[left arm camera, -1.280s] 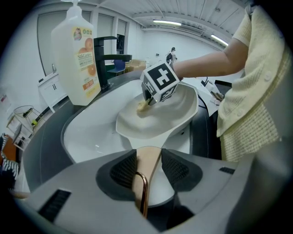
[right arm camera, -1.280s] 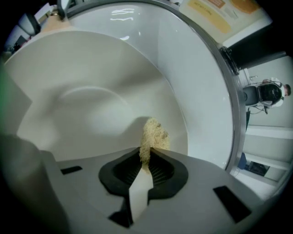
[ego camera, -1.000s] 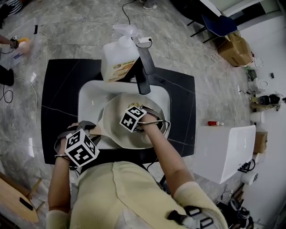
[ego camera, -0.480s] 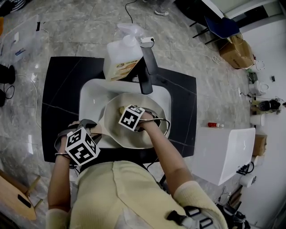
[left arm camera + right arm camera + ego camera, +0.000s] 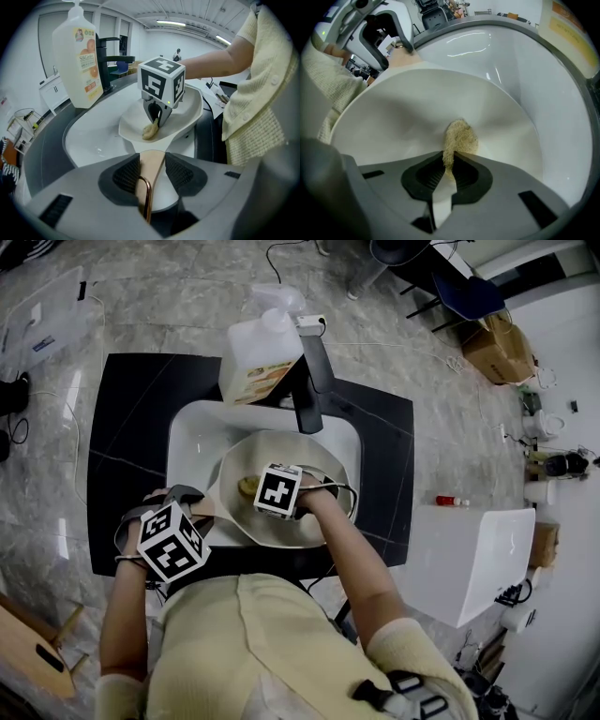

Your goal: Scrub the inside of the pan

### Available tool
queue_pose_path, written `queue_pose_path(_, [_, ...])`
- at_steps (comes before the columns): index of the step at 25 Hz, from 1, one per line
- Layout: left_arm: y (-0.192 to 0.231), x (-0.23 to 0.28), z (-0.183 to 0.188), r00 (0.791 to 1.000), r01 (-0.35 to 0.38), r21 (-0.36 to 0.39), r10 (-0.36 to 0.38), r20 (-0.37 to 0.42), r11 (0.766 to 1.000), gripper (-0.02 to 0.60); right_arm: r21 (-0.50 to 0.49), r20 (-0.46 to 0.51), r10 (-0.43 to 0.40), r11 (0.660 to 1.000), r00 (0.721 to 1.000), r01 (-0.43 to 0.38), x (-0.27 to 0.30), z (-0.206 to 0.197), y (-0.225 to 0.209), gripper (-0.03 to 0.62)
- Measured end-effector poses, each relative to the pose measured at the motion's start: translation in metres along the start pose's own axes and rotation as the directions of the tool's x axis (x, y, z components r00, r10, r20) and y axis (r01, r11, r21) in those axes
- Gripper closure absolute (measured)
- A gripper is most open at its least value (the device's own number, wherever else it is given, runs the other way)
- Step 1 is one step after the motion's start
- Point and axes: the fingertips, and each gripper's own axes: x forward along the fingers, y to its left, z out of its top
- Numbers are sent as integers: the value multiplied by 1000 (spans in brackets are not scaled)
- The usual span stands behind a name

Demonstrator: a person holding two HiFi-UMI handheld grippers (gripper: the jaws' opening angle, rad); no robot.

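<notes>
Count: two claws, one pan (image 5: pixel 281 454), one scrubber (image 5: pixel 460 136), one sink (image 5: pixel 192 442), one faucet (image 5: pixel 309 381), one soap bottle (image 5: pixel 258 362), all on one black tabletop (image 5: pixel 131 427). Left claw (image 5: pixel 151 168) is clamped on the pan's tan handle (image 5: pixel 153 158). The handle runs straight between the two ribbed pads, and its copper loop hangs at the end nearest that claw's camera. From the left claw, the pan bowl lies directly ahead, inside the sink. Can't tell if its base rests on the sink floor. Right claw (image 5: pixel 449 165) points steeply down into the bowl, with jaws pinched narrow on the scrubber. The near end of the tan pad is squeezed between the jaws, and the rest sticks out past the tips. That free end touches the pan's inner surface just ahead of the right claw, towards the handle side of the bowl. So the pan's inside is right under and all around the right claw, with the rim curving round on every side in the right gripper view. The faucet and bottle sit beyond both claws, past the far rim of the sink. The bottle is left of the faucet as seen from the left claw.
</notes>
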Motion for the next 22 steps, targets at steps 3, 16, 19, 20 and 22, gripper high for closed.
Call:
queue_pose_path(3, [0,0,0,1000,0,0,0,0,1000,407,-48,-30,49,998,998,-50,-1,-2,10,543])
queue_pose_path(16, [0,-1,-1,1000,6,-5,-6,-2,1000,408,-163,-153,259,945,954,-283,-19,-20,57,543])
queue_pose_path(19, [0,0,0,1000,7,-5,-7,-1,1000,407,-163,-185,309,927,933,-339,-21,-29,66,543])
queue_pose_path(20, [1,0,0,1000,7,-5,-7,-1,1000,408,-162,-199,324,920,925,-357,-22,-33,69,543])
queue_pose_path(22, [1,-1,0,1000,7,-6,-7,-1,1000,408,-161,-234,352,905,906,-393,-25,-41,73,543])
